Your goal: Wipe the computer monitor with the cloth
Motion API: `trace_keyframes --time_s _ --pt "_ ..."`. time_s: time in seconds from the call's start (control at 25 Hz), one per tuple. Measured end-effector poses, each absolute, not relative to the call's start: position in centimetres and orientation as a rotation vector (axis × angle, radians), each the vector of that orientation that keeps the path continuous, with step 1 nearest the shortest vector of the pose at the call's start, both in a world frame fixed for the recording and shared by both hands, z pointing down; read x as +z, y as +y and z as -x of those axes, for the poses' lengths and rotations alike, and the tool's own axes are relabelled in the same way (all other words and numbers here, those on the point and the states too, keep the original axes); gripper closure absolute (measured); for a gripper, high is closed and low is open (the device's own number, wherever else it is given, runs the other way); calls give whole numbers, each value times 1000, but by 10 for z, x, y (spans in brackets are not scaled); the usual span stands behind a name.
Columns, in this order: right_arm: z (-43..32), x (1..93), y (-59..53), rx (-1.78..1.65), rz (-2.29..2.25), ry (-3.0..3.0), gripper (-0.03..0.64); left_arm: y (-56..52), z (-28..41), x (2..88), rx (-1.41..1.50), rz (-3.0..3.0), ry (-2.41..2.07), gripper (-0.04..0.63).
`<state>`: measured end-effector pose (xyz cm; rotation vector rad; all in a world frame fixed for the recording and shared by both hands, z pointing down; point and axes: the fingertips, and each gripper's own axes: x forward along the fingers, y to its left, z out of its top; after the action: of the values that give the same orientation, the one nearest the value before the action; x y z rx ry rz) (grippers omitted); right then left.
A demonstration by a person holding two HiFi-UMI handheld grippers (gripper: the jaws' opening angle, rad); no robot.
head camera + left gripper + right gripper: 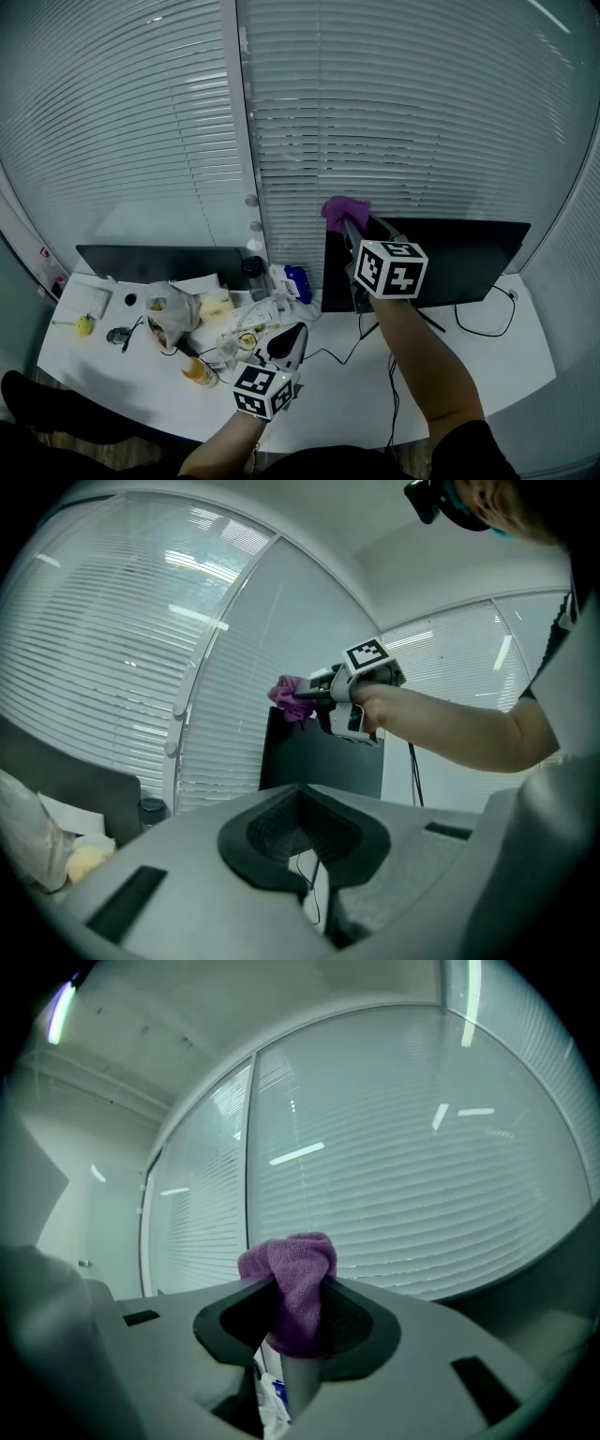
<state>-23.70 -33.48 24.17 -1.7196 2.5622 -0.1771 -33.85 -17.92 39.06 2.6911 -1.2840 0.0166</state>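
A black computer monitor (pixel 459 262) stands at the back right of the white desk (pixel 469 361). My right gripper (pixel 349 225) is raised at the monitor's top left corner and is shut on a bunched purple cloth (pixel 343 211). In the right gripper view the cloth (pixel 295 1288) sticks up between the jaws against the blinds. The left gripper view shows the monitor (pixel 323 759), the right gripper (pixel 317 696) and the cloth (pixel 287 694) from below. My left gripper (pixel 296 332) hangs low over the desk's middle, shut and holding nothing (pixel 302 794).
A second dark monitor (pixel 159 263) stands at the back left. Clutter sits between them: a plastic bag (pixel 174 309), a bottle (pixel 199 372), a dark cup (pixel 253 269), papers. Cables (pixel 361 339) trail from the right monitor. Closed window blinds (pixel 394 131) rise right behind.
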Motion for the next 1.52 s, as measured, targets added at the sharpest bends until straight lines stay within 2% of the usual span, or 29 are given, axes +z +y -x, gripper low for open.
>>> trace_keyframes --time_s 0.24,0.68,1.0,1.52 --pt "245 247 -346 -46 1819 2634 474 -179 339 395 34 -2687 -1266 591" --pt "215 249 -348 -55 1872 2599 474 -183 314 401 46 -2717 -1196 591" --pt "155 249 -346 -77 1902 2557 474 -190 265 401 57 -2739 -1145 591" --pt "7 243 -332 -106 1977 2452 474 -186 142 398 102 -2785 -1038 591"
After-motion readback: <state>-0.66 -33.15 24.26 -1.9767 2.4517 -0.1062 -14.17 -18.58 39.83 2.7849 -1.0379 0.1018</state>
